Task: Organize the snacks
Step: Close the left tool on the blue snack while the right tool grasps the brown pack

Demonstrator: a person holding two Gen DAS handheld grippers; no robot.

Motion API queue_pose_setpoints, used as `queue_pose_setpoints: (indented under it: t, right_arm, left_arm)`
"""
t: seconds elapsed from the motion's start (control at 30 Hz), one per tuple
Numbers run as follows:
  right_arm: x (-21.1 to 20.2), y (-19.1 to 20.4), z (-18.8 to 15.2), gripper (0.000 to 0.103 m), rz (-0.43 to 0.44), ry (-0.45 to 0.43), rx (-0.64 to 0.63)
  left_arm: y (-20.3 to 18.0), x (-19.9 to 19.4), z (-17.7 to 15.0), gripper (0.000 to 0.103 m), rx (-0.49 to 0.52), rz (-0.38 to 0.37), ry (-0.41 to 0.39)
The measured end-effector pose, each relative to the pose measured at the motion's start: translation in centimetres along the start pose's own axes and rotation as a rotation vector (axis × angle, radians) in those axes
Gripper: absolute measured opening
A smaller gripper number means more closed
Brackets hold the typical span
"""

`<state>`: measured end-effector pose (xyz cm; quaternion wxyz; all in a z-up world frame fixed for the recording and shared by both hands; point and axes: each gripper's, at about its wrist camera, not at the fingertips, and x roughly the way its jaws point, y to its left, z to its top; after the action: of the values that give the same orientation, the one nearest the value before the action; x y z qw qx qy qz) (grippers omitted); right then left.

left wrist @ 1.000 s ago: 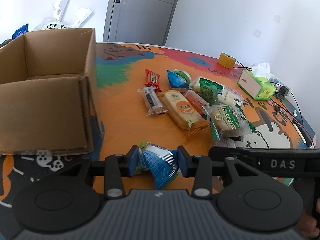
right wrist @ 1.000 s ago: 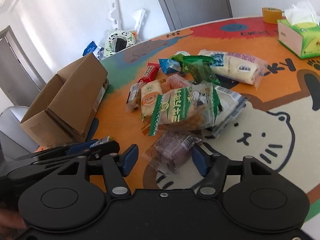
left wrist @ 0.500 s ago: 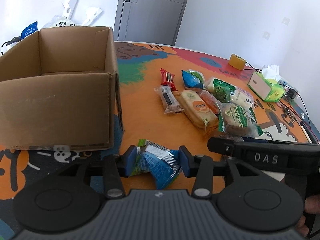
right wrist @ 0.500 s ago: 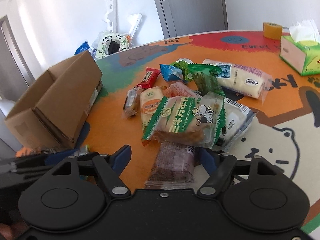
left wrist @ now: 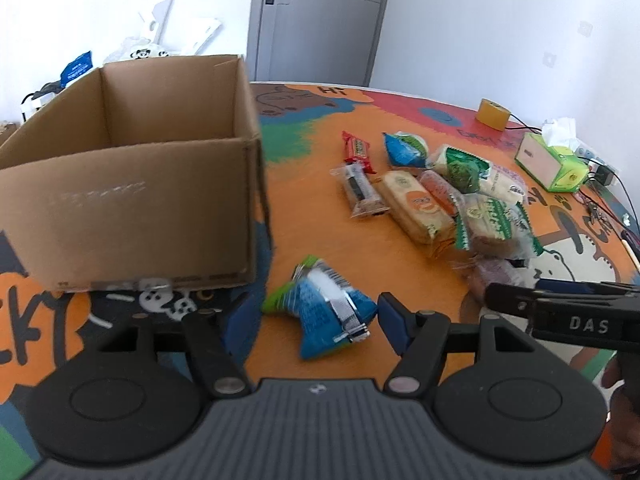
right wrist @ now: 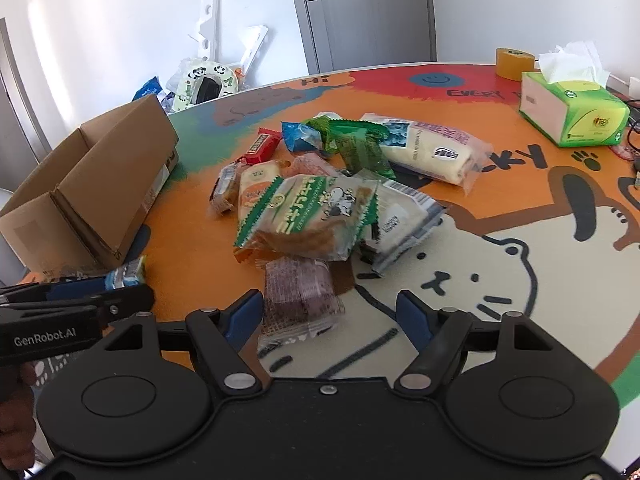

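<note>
The left tongs (left wrist: 310, 316) stand released: their jaws have just been opening, and the crumpled blue-and-green foil snack packet (left wrist: 326, 312) lies loose between them on the orange cartoon-printed bench (left wrist: 320, 236), touched by neither blue pad. It sits outside the open brown cardboard box (left wrist: 132, 172), which stands at ten o'clock from the packet with its near wall just beside it. If this packet was meant for the box, it has been let go short of it, and the tall wall blocks any attempt to push it in.

The right tongs (right wrist: 330, 312) are also spread, their jaws having opened slightly, and straddle a clear-wrapped purple-brown cake bar (right wrist: 300, 300) without pressing it. The bar's far end, at twelve o'clock, is tucked under the green-edged cow-print bread packet (right wrist: 308, 216). Closing and lifting from here could drag that packet along or tip the heap of snacks behind it. The slippery wrapper may also slide out of a shallow pinch. Both tongs work close together, so their frames could knock.
</note>
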<state>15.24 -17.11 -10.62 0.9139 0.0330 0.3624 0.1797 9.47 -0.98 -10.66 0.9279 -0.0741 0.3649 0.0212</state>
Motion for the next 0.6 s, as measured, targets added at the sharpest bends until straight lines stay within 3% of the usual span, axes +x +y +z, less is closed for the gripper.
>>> queue_pose_setpoints:
  t: [0.43,0.6]
  right_arm:
    - [1.2,1.4,0.9,0.071,0.054,-0.018,-0.049]
    - [1.0,1.5,0.5,0.043,0.030,-0.030,-0.083]
  left_arm:
    - [1.2,-1.1,0.1,0.066,-0.010,0.022,-0.021]
    - [0.3,-0.6,0.5,0.066,0.015,0.002,-0.040]
